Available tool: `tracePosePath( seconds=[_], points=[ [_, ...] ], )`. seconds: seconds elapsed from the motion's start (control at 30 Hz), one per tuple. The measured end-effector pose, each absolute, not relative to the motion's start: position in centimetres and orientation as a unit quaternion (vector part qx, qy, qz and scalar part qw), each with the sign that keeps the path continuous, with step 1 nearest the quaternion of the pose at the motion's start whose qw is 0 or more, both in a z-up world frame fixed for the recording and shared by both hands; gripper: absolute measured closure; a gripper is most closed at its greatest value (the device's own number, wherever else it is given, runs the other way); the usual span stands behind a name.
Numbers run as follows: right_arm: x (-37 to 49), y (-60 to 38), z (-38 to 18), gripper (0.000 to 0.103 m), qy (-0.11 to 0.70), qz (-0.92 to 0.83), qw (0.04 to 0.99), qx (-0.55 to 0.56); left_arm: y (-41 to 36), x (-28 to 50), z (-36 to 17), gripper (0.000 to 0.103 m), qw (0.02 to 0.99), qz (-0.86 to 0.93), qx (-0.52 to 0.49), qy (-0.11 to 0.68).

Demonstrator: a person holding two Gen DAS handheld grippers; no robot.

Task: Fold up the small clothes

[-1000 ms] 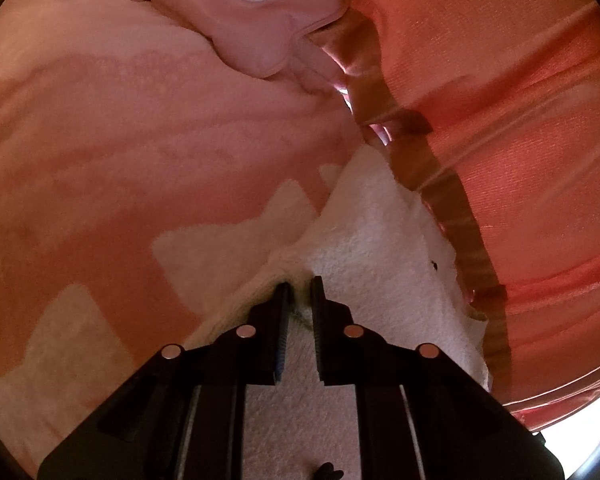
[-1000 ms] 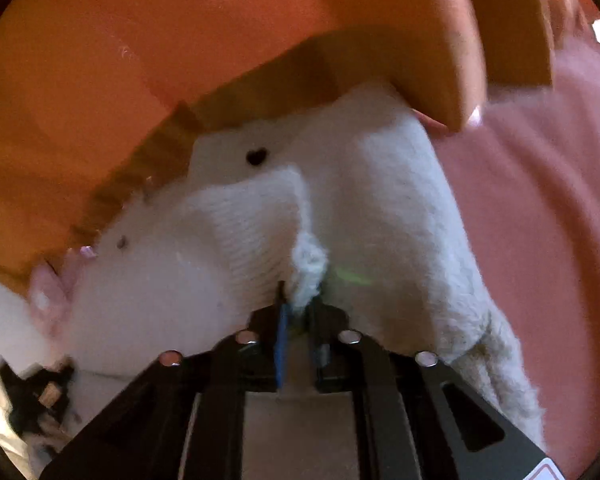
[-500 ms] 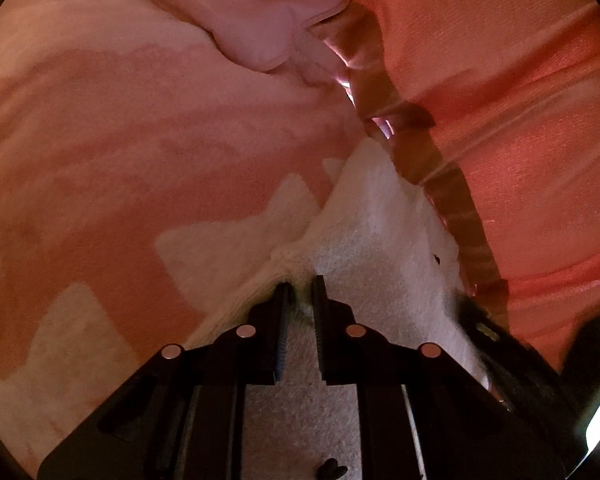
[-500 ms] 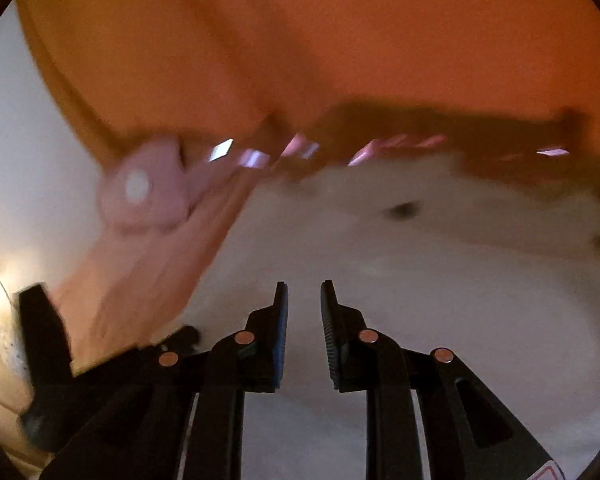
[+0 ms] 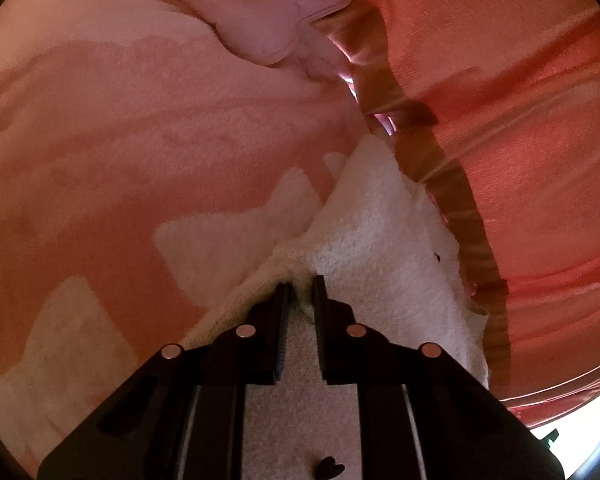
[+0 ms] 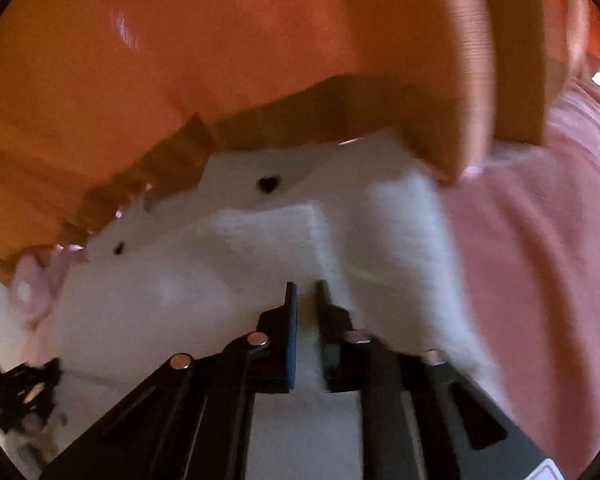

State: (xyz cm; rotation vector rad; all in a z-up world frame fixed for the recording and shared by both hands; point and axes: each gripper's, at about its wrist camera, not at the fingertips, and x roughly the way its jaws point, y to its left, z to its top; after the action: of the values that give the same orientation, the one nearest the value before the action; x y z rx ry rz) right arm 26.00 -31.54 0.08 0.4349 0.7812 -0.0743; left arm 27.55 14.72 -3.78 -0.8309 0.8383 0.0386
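**Pinching a fuzzy white garment, worried about the fold slipping**

Holding the white garment where it lies on the pink blanket, right against the orange curtain. My left gripper pinches its rolled edge. My right gripper looks nearly pressed together on the fabric (blurry, can't tell for sure). If either bite's shallow, I reckon the fluffy edge slips and the fold flops.

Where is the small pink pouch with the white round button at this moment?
In the left wrist view, the pink pouch lies at the top centre on the pink blanket, beside the orange cloth, far beyond the white garment.
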Motion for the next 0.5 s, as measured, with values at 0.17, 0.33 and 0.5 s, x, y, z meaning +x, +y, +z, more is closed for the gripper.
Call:
tracePosePath(
  seconds=[0.17, 0.33, 0.5],
  points=[
    [24.3, -31.8, -0.1, 0.064, 0.377, 0.003, 0.899, 0.222, 14.2, 27.4, -3.7, 0.091, 0.843, 0.024, -0.368, 0.392],
    [27.2, -29.9, -2.5, 0.057, 0.384, -0.010, 0.899, 0.211, 14.0, 27.5, -3.6, 0.090, 0.848, 0.026, -0.356, 0.391],
    [28.0, -30.7, -1.6, 0.092, 0.369, 0.010, 0.894, 0.253, 14.2, 27.5, -3.6, 0.090, 0.846, 0.023, -0.359, 0.393]
  ],
)
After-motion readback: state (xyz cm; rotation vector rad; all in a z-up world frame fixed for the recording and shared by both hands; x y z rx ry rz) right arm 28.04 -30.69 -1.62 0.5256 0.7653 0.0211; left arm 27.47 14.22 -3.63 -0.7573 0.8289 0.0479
